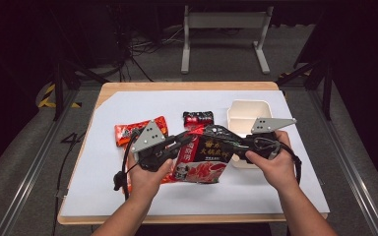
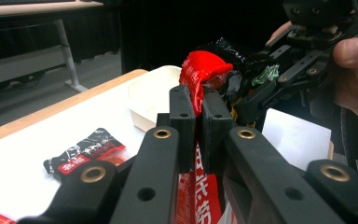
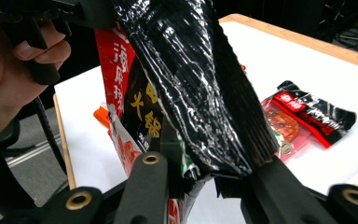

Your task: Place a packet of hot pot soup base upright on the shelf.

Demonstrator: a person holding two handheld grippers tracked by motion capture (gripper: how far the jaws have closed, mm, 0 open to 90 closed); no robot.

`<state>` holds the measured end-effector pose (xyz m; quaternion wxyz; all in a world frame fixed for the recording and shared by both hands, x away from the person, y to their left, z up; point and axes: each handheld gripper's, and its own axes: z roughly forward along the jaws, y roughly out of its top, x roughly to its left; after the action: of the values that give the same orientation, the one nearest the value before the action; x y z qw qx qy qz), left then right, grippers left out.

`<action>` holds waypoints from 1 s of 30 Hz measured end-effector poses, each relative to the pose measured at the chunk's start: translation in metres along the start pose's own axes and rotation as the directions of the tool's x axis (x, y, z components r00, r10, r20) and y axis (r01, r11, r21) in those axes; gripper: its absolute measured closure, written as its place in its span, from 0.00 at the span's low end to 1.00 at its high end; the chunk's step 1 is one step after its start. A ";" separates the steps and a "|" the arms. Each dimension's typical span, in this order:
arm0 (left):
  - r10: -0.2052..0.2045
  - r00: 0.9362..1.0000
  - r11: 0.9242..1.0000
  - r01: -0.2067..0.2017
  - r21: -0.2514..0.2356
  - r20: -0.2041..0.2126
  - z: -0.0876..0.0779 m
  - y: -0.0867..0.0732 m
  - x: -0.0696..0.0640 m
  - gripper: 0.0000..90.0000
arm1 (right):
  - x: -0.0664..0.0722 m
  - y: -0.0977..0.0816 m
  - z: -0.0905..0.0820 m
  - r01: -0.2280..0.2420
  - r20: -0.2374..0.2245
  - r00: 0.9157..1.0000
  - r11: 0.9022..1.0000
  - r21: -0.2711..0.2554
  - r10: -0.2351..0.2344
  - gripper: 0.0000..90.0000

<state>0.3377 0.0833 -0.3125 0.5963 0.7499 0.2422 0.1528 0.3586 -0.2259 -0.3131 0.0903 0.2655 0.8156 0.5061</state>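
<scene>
Nearest the table's front edge: person's two forearms come in, left hand (image 1: 146, 173) and right hand (image 1: 270, 164) each wrapped round a gripper. Between them, lifted off the white sheet (image 1: 98, 187), a big red-and-black snack bag (image 1: 204, 157), held up and tilted.

Left gripper (image 1: 186, 138) is clamped on the bag's red edge; in the left gripper view the red film (image 2: 198, 91) is pinched tight between the two black pads (image 2: 182, 122), bag folding over above them.

Right gripper (image 1: 216, 133) bites the black side of the bag; in the right gripper view the crinkled black film (image 3: 200, 93) sits between its jaws and they grip it.

Just past the left hand: an orange-red packet (image 1: 128, 130) lying flat on the sheet. Beyond the bag, mid-table: a small black-and-red packet (image 1: 198, 118), flat, apart from the others. Right of it, a white divided tray (image 1: 248, 114), partly behind the right gripper's grey plate.

Far off: wooden table edge (image 1: 177, 85), then a white metal stand (image 1: 224, 22) on the grey floor, cables beside it.
</scene>
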 end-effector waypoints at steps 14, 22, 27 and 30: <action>-0.024 0.999 0.999 0.022 0.041 0.032 -0.010 0.002 0.014 0.71 | -0.006 0.021 -0.004 -0.007 0.021 1.000 0.999 0.036 0.006 0.88; -0.029 0.999 0.996 0.025 0.083 0.045 -0.014 0.000 0.026 0.57 | -0.016 0.034 -0.010 -0.018 0.029 0.999 1.000 0.024 0.017 0.88; -0.038 0.998 0.993 0.034 0.109 0.039 -0.017 -0.002 0.031 0.53 | -0.018 0.044 -0.014 -0.005 0.027 1.000 1.000 0.005 0.005 0.88; -0.032 0.999 0.992 0.029 0.123 0.023 -0.019 -0.004 0.035 0.50 | -0.020 0.050 -0.017 0.012 0.042 0.999 1.000 -0.003 -0.012 0.88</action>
<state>0.3563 0.1182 -0.3135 0.5543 0.7832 0.2553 0.1192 0.3856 -0.2321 -0.2641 0.1110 0.2712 0.8142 0.5012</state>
